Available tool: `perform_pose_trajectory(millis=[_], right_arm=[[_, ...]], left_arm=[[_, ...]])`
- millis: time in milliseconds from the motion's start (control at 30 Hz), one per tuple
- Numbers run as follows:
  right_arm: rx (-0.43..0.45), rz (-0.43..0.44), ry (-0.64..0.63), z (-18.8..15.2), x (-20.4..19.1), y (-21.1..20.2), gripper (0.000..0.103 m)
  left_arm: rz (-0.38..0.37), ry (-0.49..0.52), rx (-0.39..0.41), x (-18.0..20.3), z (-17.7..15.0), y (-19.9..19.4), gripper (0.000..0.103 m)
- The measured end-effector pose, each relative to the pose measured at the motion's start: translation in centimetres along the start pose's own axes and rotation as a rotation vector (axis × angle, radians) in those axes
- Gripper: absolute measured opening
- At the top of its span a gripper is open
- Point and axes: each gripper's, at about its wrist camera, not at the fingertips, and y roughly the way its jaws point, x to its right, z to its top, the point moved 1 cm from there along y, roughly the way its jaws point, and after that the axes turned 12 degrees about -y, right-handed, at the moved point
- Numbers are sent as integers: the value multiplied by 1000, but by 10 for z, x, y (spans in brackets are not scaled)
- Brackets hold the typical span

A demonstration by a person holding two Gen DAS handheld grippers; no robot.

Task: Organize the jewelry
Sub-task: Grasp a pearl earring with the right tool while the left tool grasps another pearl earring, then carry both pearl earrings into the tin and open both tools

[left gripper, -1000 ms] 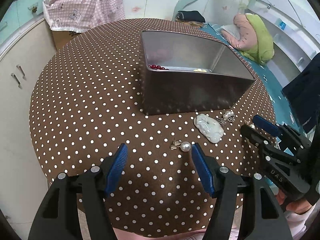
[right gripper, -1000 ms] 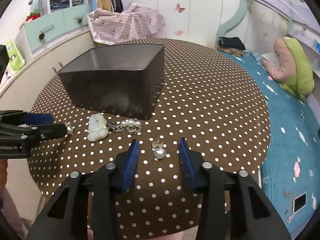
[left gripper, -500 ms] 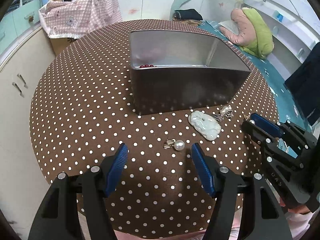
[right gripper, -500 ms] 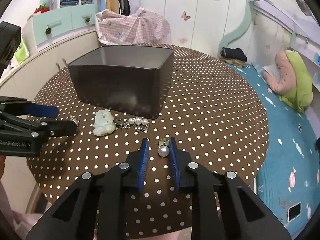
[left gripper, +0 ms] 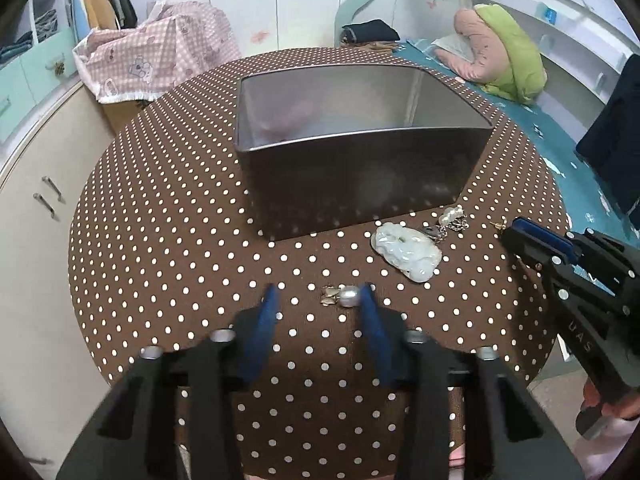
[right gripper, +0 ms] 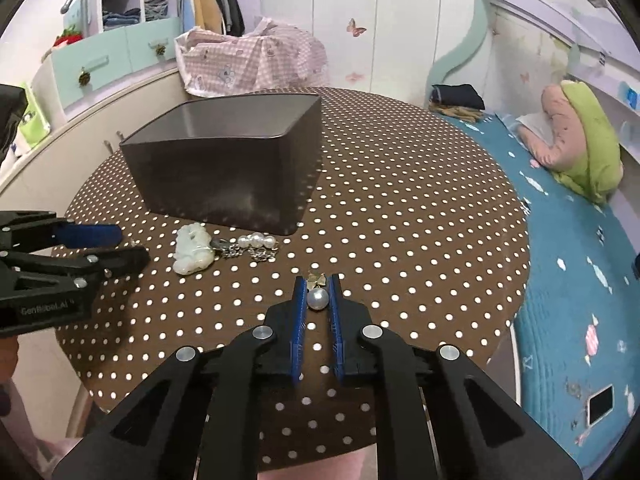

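Note:
A dark metal box (left gripper: 360,184) (right gripper: 224,176) stands mid-table. In front of it lie a white jade pendant (left gripper: 408,252) (right gripper: 192,250) and a small pearl-and-chain piece (left gripper: 454,218) (right gripper: 256,242). A pearl earring (left gripper: 346,294) with a gold clasp lies on the cloth between the fingers of my left gripper (left gripper: 319,292) (right gripper: 126,246). Its jaws are closing, and the pearl sits close by the right pad with a gap on the left. My right gripper (right gripper: 317,290) (left gripper: 516,236) is shut on a second pearl earring (right gripper: 318,299), its gold bow poking out ahead.
The round table (left gripper: 160,220) carries a brown white-dotted cloth and ends close behind both grippers. White cabinets (left gripper: 36,200) stand left; a pink checked bundle (left gripper: 160,52) sits behind. A teal bed (right gripper: 580,280) with a phone (right gripper: 600,404) lies right.
My right gripper's jaws have come together onto its pearl earring. My left gripper's jaws have narrowed around the other earring, and that gripper has shifted a little across the table.

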Motion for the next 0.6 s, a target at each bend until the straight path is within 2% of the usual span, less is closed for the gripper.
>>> perform_pose_trajectory(millis=[67, 333, 600], right_arm=[[-2, -1, 8, -1, 4, -1, 12], [19, 6, 58, -1, 19, -7, 12], [53, 9, 49, 17, 17, -13, 12]], left_arm=[[6, 7, -1, 0, 1, 1, 17], [-47, -33, -24, -12, 8, 1, 16], [-49, -50, 1, -19, 13, -8, 15]])
